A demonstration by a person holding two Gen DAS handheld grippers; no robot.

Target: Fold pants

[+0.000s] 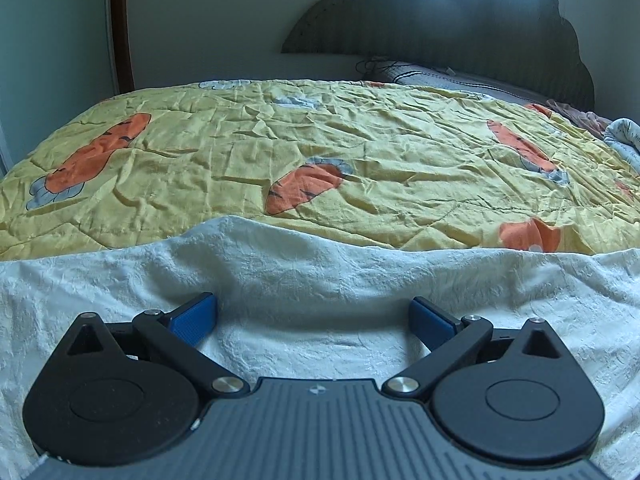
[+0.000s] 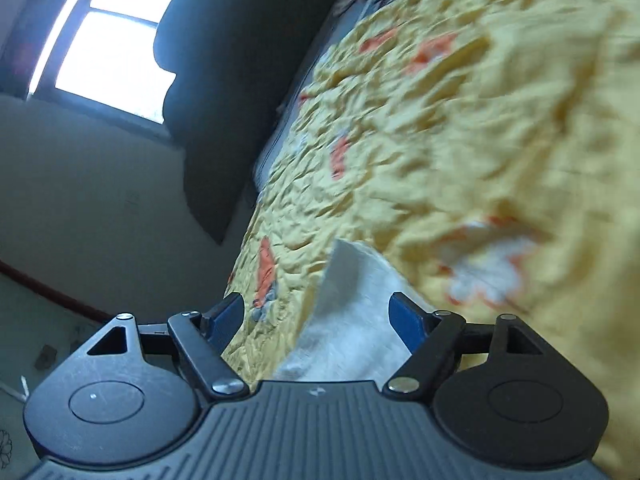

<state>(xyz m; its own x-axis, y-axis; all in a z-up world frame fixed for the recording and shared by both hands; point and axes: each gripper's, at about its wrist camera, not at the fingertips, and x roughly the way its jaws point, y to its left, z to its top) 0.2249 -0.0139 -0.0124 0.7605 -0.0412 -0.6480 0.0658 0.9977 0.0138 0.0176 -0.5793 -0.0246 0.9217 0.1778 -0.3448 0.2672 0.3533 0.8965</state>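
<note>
The white, textured pants [image 1: 320, 272] lie spread across the near edge of the bed in the left wrist view. My left gripper [image 1: 313, 302] hovers low over them, jaws wide open, its blue pads [image 1: 192, 318] not pressing on the cloth. In the right wrist view the picture is tilted and blurred. A raised edge of the white pants [image 2: 360, 320] reaches between the fingers of my right gripper [image 2: 316, 300]. That gripper is open: the cloth lies close to the right-hand pad [image 2: 406, 320], while yellow quilt shows between it and the other pad.
A wrinkled yellow quilt [image 1: 320, 140] with orange carrot prints covers the bed. A dark cloud-shaped headboard [image 1: 460, 28] and a grey pillow [image 1: 440, 76] stand at the far end, and bundled cloth [image 1: 620, 136] lies at the right. A bright window [image 2: 112, 40] and the floor [image 2: 24, 340] show beyond the bed's side.
</note>
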